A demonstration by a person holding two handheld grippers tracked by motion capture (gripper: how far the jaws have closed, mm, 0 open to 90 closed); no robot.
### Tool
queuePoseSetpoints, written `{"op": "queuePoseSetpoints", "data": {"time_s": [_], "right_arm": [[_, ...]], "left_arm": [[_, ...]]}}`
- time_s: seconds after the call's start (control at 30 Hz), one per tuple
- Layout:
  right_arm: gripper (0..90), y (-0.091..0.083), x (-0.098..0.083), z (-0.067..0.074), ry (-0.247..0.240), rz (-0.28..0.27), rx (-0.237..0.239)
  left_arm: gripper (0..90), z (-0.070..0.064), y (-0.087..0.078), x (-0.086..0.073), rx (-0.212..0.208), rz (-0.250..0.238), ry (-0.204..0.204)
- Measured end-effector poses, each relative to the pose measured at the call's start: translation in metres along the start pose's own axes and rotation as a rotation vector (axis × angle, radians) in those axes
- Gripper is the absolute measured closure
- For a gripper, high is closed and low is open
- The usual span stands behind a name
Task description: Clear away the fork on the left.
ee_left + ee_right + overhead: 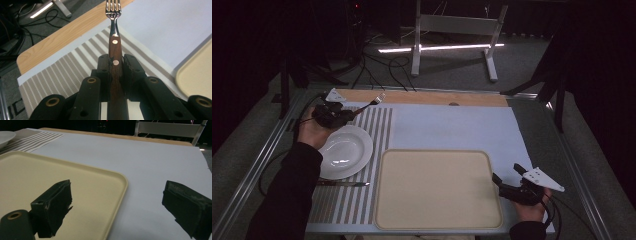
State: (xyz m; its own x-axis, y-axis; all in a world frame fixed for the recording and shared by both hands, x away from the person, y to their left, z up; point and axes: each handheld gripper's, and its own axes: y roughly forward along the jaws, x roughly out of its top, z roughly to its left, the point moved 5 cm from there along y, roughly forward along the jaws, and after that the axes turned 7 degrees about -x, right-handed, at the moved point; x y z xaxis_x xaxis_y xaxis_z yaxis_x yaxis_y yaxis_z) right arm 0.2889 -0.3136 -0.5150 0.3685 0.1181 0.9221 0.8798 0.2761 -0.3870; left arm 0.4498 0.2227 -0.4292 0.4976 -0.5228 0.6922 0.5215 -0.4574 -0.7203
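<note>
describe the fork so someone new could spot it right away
Find the striped placemat at the table's left, with a white plate on it. Above its far end, the left gripper holds the fork; unlike the knife lying flat, it has a riveted wooden handle.

— Left gripper (346,116): black body, grey three-cornered plate on top, thin black cable trailing off behind.
— Up close, two black jaws with toothed inner pads (107,65); brass-coloured rings set in the linkage arms, small round holes lower down.
— Right gripper (506,176): same black build, pale grey triangular plate with small dark holes along it, black cable looping back past the wrist.
— Its pads (58,202) blocky and matt black, edges worn and scuffed pale; one brass ring at the near corner.
— Dark long sleeves on both forearms, down to the wrists.
</note>
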Motion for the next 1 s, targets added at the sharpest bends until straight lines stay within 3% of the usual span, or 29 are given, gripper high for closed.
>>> {"op": "queuePoseSetpoints", "data": {"time_s": [0.4, 1.0], "right_arm": [[8.8, 0.000, 0.001, 0.000, -0.003, -0.005, 0.001], [8.8, -0.001, 0.001, 0.000, -0.002, -0.008, 0.001]], "left_arm": [[77.1, -0.030, 0.003, -0.002, -0.012, -0.017, 0.023], [77.1, -0.062, 0.000, -0.006, -0.018, -0.044, 0.045]]}}
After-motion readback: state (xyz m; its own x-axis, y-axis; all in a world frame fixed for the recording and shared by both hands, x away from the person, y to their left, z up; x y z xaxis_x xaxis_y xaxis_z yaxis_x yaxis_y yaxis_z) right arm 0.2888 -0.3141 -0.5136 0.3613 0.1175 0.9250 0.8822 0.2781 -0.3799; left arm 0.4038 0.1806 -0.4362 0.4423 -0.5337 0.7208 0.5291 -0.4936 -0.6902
